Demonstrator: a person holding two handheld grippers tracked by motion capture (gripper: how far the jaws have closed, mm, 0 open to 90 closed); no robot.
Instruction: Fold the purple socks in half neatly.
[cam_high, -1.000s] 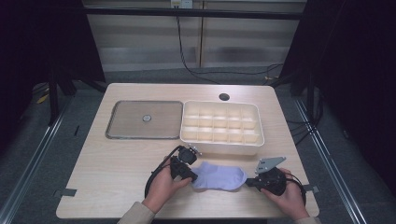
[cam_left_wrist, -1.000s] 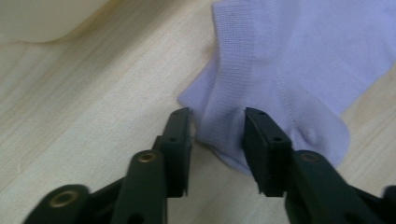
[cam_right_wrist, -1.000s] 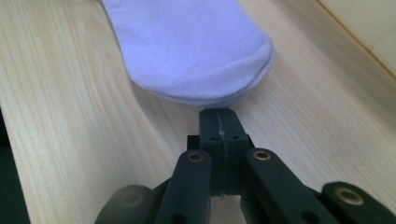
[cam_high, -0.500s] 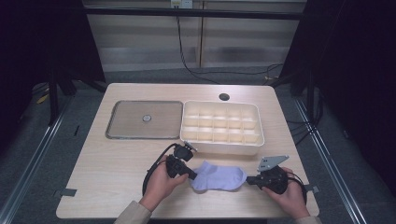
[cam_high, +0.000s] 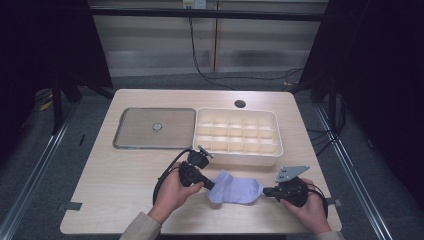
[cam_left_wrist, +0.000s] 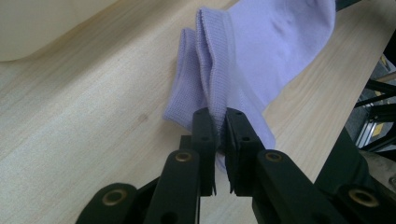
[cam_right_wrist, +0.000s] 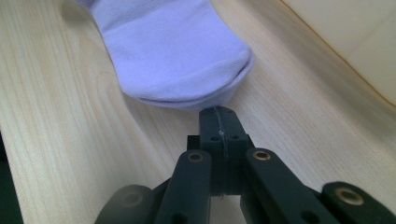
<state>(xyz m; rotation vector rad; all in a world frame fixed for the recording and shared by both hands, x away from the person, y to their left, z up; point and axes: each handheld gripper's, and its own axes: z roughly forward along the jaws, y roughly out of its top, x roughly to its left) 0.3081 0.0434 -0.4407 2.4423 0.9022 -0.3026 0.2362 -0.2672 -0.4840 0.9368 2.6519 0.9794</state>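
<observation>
Pale lilac knit sock (cam_high: 235, 187) lies flat on the light wood table (cam_high: 115, 175), near the front edge, betw. the two hands and just in front of the cream plastic compartment tray (cam_high: 237, 136).

L gripper (cam_high: 207, 183) comes in from the sock's left end. In the left gripper view its jaws have just been closing and now pinch the ribbed cuff (cam_left_wrist: 215, 88) of the sock: fabric is squeezed betw. the pads, a thin gap left where the cloth sits. R gripper (cam_high: 266, 191) sits at the sock's toe end (cam_right_wrist: 187, 88), jaws pressed flat together w/ nothing betw. them. In the right gripper view the tips lie just short of the toe; can't tell if they touch it.

Containers: the compartment tray is a grid of small square cells, three rows deep, all cells bare as far as the high view shows. Left of it, touching or nearly so, a flat grey metal tray (cam_high: 135, 130) w/ a small round disc-like item (cam_high: 157, 127) at its centre, too small to ID. Behind the cream tray, a dark round hole (cam_high: 240, 104) in the tabletop.
</observation>
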